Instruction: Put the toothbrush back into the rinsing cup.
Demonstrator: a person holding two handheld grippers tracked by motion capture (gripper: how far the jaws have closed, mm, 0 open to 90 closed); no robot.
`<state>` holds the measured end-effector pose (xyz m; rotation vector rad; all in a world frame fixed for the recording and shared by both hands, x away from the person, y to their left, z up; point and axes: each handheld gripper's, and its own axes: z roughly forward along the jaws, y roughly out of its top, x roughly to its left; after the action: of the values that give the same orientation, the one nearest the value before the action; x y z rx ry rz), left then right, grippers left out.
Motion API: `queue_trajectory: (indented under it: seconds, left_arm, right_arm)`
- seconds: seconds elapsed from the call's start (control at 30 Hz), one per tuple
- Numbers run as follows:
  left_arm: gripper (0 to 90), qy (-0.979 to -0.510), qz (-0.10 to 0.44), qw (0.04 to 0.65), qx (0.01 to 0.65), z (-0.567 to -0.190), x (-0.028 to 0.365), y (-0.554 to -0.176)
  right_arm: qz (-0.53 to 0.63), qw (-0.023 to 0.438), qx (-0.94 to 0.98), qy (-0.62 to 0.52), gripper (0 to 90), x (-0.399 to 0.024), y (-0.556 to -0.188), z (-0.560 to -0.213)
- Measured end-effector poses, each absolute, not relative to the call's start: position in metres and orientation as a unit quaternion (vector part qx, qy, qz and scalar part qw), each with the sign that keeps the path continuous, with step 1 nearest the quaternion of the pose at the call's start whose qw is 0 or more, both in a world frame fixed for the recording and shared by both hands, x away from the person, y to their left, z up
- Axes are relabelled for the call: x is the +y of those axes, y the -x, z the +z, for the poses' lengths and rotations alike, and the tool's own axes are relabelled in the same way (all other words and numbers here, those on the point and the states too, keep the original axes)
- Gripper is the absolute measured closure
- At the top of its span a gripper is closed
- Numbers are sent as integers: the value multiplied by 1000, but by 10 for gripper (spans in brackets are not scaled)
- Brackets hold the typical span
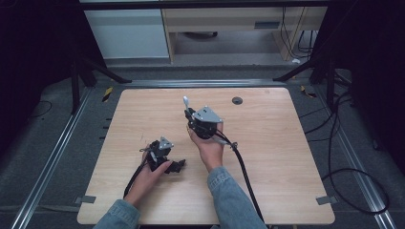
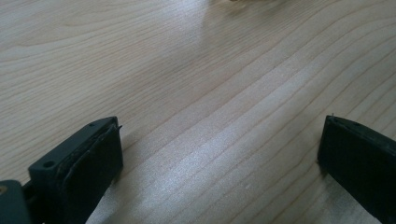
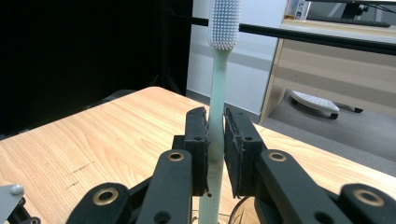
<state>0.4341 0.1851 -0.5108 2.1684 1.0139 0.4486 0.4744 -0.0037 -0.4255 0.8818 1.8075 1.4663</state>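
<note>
A pale green toothbrush [image 3: 217, 93] stands upright between the jaws of my right gripper [image 3: 216, 135], its white bristle head at the top. In the high view the right gripper [image 1: 190, 113] is held above the middle of the wooden table [image 1: 267, 157], with the toothbrush [image 1: 186, 101] sticking out of it toward the far side. My left gripper [image 1: 175, 165] rests low on the table near the front left, jaws wide apart. In the left gripper view its two black fingers [image 2: 88, 161] frame bare wood, and nothing lies between them.
A small dark round hole or grommet [image 1: 237, 100] sits near the table's far edge. Black cables [image 1: 246, 174] trail from both grippers toward the front. Dark stand legs [image 1: 102, 71] and floor cables [image 1: 344, 157] flank the table. A cabinet [image 1: 126, 33] stands beyond it.
</note>
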Motion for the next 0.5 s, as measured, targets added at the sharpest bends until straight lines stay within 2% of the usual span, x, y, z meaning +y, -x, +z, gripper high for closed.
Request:
queue_trajectory:
  seconds: [0.5]
  left_arm:
    - [0,-837,172,344,389,-511,185,-434]
  right_arm:
    - [557,313,691,-339,799,-3,-474,-436]
